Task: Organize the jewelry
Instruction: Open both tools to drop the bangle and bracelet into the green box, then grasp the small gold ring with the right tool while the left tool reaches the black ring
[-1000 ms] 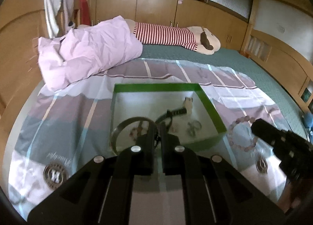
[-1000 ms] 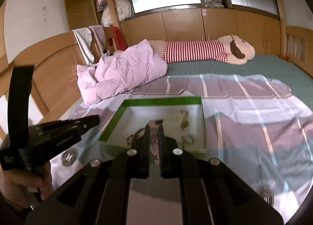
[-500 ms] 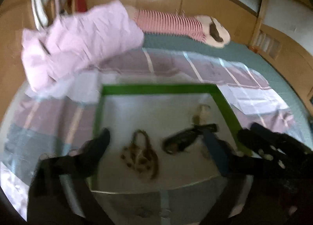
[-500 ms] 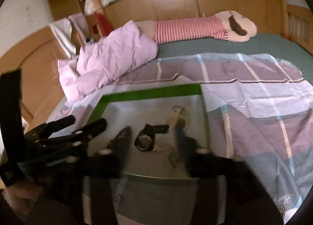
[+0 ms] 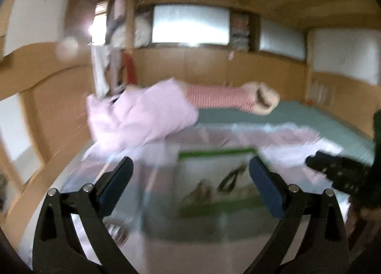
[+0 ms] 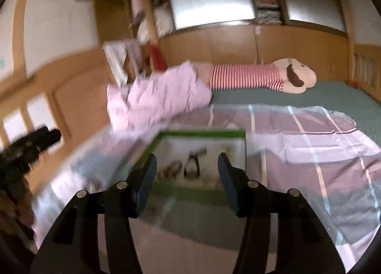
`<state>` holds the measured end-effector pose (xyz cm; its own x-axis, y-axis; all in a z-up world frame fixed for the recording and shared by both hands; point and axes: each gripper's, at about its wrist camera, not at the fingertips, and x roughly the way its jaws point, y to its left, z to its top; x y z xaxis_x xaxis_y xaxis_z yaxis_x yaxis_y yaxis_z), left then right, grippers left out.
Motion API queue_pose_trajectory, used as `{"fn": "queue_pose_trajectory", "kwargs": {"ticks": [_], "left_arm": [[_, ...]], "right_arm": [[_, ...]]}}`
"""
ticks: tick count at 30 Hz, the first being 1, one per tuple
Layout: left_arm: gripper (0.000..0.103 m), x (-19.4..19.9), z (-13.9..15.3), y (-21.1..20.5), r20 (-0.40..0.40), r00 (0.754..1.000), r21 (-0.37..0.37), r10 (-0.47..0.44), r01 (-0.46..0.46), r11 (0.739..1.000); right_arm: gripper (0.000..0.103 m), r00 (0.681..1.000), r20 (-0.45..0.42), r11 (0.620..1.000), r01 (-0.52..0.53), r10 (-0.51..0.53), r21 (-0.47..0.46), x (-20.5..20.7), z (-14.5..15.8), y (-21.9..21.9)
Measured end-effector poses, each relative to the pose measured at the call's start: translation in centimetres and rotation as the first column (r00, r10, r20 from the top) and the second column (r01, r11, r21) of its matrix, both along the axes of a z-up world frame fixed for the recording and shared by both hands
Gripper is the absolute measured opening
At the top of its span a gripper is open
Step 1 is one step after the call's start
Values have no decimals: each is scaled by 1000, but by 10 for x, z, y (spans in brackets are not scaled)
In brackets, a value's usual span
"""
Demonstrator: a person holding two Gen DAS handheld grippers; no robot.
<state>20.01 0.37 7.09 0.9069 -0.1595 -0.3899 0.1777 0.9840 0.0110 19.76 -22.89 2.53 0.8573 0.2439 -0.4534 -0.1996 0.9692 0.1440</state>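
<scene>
Both tools now spread wide, empty, raised above tray (image 6: 202,134).

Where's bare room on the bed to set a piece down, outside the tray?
Free: the striped sheet right of the green tray, up to the green bedspread. The near sheet below the tray also looks bare, though blurred. Crowded: inside the tray, jewelry across its floor; left and behind it, the pink quilt.

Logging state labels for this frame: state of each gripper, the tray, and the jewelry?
left gripper: open, empty, raised short of the tray
right gripper: open, empty, raised short of the tray
green-rimmed tray: flat on the bedspread, uncovered
jewelry: lying loose inside the tray; pieces too blurred to identify
</scene>
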Motion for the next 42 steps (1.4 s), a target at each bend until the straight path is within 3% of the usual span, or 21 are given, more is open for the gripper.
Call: {"fn": "queue_pose_trajectory", "kwargs": {"ticks": [3, 7, 10, 13, 20, 23, 25, 27, 32, 38, 42], "left_arm": [[97, -14, -17, 5, -81, 997, 21, 9, -8, 1000], [97, -17, -18, 9, -78, 997, 47, 25, -21, 999], [97, -10, -15, 22, -92, 994, -6, 62, -62, 998], [97, -1, -16, 29, -105, 990, -41, 92, -97, 994], [97, 21, -25, 34, -126, 985, -22, 117, -120, 992], [97, 32, -30, 38, -159, 980, -31, 119, -126, 992], [97, 36, -32, 41, -175, 977, -34, 124, -132, 991], [97, 39, -34, 43, -191, 974, -39, 125, -135, 990], [97, 42, -36, 45, -205, 970, -59, 127, -141, 988], [97, 44, -39, 41, -217, 968, -46, 122, -135, 990], [97, 51, -52, 37, -268, 958, -36, 107, -121, 992]], "right_arm": [[53, 996, -72, 992, -61, 53, -110, -8, -32, 21], [53, 980, -181, 986, -111, 86, -127, 4, -62, 42], [53, 955, -280, 977, -146, 99, -154, 24, -94, 60], [53, 943, -320, 971, -157, 92, -183, 41, -116, 74], [53, 907, -412, 966, -180, 89, -187, 84, -156, 94], [53, 894, -431, 962, -211, 119, -172, 91, -163, 104], [51, 904, -412, 959, -210, 115, -193, 94, -164, 110], [38, 908, -405, 960, -197, 103, -198, 98, -166, 112], [20, 905, -412, 961, -202, 109, -188, 102, -165, 112], [20, 913, -395, 966, -184, 99, -183, 96, -158, 108], [20, 937, -340, 980, -137, 81, -143, 82, -119, 92]]}}
